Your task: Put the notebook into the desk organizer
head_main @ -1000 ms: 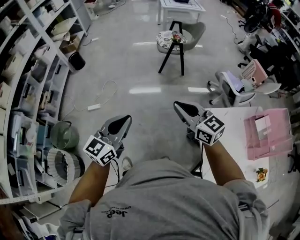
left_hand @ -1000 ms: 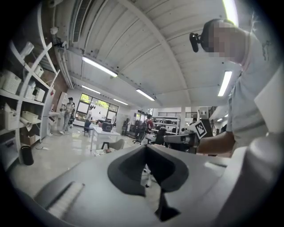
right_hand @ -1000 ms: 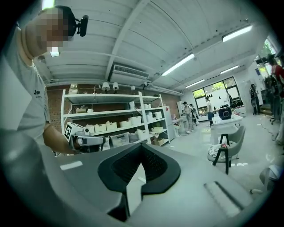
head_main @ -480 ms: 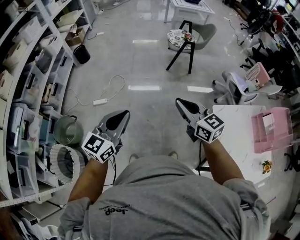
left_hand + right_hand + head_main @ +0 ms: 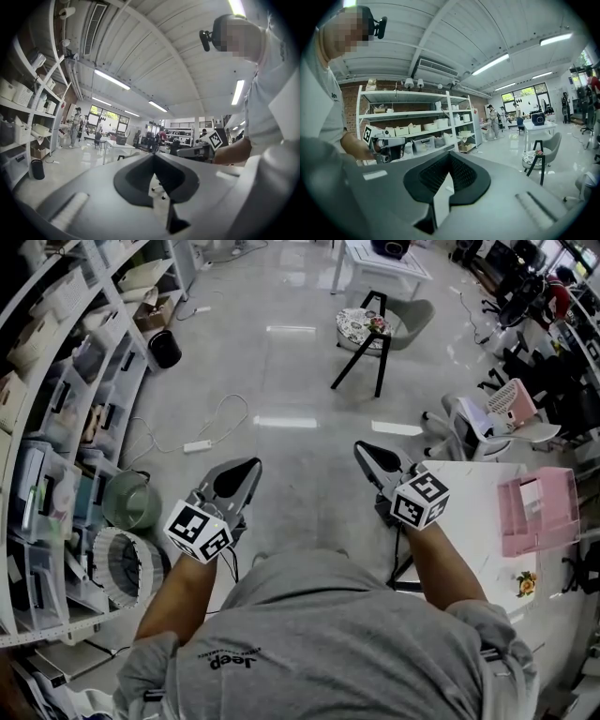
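In the head view my left gripper (image 5: 250,466) and right gripper (image 5: 362,449) are held out level, side by side, over the bare floor. Both are shut with nothing between the jaws. The left gripper view shows its own closed jaws (image 5: 154,155) and the right gripper (image 5: 202,150) off to the right. In the right gripper view the shut jaws (image 5: 450,153) sit low, with the left gripper (image 5: 387,141) at the left. A pink desk organizer (image 5: 536,512) stands on the white table (image 5: 469,521) to my right, something pale inside it. I cannot make out a notebook.
White shelving (image 5: 56,418) full of boxes runs along the left, with a round basket (image 5: 127,568) and a green bin (image 5: 131,502) at its foot. Ahead are a power strip with cable (image 5: 197,445), a black-legged stool (image 5: 361,322) and an office chair (image 5: 478,418).
The person has shifted a little, so the floor and shelves sit slightly differently in view. Both grippers keep the same level, shut pose next to each other.
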`<state>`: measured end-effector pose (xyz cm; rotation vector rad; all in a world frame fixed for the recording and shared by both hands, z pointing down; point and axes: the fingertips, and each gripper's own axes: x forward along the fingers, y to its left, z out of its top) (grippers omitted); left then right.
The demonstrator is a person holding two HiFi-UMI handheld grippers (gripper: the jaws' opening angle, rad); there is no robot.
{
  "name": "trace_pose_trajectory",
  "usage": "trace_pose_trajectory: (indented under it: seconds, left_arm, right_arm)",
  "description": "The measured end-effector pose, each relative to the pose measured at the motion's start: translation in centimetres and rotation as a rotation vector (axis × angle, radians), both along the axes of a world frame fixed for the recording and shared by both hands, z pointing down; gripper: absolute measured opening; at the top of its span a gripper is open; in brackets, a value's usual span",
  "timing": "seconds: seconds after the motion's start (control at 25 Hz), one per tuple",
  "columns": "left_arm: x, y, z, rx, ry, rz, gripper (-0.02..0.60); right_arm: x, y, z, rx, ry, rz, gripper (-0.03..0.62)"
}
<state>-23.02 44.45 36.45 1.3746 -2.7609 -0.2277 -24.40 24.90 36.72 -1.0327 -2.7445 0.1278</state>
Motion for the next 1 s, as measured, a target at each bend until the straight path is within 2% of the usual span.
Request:
trace_pose_trajectory:
  seconds: [1.0]
  left_arm:
    - [-0.34,-0.12,-0.12,-0.022,-0.012,0.014,0.058]
  right_arm:
    - [-0.42,-0.74,-0.44,0.045,-0.011,0.006,0.002]
